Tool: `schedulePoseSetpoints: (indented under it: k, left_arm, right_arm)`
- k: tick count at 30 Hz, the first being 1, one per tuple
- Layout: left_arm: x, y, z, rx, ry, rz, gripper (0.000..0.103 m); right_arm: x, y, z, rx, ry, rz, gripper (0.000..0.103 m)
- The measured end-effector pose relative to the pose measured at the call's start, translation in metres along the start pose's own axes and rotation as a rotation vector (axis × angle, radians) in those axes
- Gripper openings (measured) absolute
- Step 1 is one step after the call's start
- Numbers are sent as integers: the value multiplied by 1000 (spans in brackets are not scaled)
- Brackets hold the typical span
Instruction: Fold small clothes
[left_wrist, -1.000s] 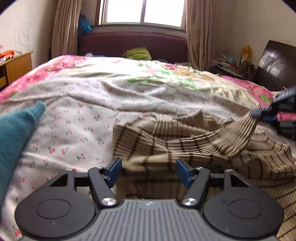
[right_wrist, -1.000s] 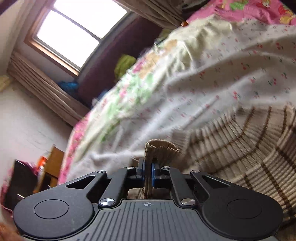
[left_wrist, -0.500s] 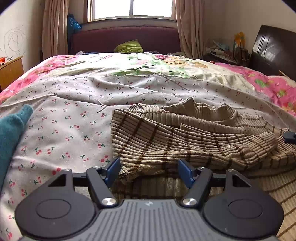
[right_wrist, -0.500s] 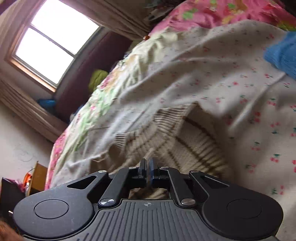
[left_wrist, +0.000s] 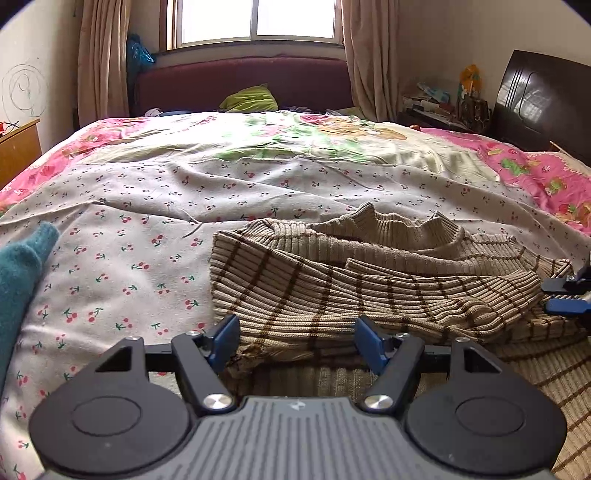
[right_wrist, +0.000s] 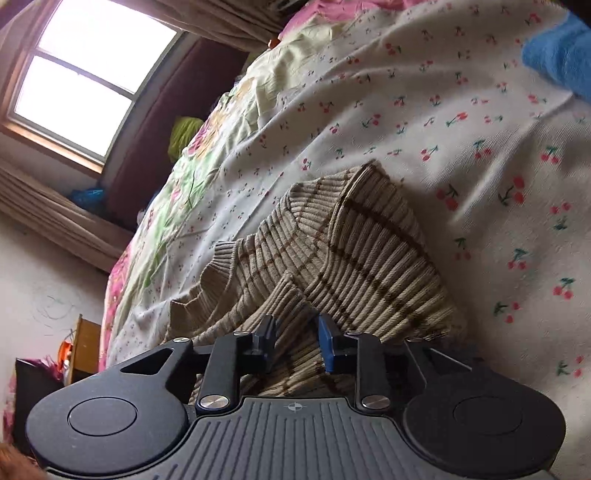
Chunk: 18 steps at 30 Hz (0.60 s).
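Where both tongs (left_wrist: 297, 341) gape, sweater (left_wrist: 332, 288) lies between.

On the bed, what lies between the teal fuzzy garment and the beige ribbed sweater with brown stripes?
Only bare cherry-print bedsheet lies between the teal fuzzy garment and the beige ribbed sweater, as the left wrist view shows.

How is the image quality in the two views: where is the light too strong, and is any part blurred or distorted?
Left wrist view: the window is overexposed white, the beige ribbed striped sweater is sharp, and the fisheye bends the cherry-print bed sheet and darkens the corners. Right wrist view: strongly tilted, its window also washed out, the sheet slightly smeared at right near the blue cloth.
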<state>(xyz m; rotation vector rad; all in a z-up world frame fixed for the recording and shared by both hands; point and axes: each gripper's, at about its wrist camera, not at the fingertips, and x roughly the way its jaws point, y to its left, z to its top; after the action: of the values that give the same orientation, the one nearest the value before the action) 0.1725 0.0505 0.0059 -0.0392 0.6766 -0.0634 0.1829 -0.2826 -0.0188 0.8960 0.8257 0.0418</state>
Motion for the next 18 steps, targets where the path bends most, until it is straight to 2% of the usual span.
schedulePoseSetpoints:
  k: [3,8,9,10,11,14,18]
  left_arm:
    - [1,1,0,-4,0,-3,78]
    - [2,2,1,-11,-1,-5,78]
    - [2,3,1,-10,1,-3,78]
    - [3,3,1,-7,3,-1,78]
    - [3,4,2,-5,4,3,78]
    - [2,5,5,-1,-3,10,78]
    - [0,4,12,-2,-22,10,78]
  right_arm:
    - [11,5,0,10,5,13,32]
    - [25,9,-6,13,-17,1,32]
    - [25,10,-7,19,-27,4,26]
    - [24,11,-8,21,-32,13,14]
    - [24,12,-9,22,-32,26,10]
    - [11,17,-6,13,-58,76,8]
    - [-19,24,6,-2,-137,137,8]
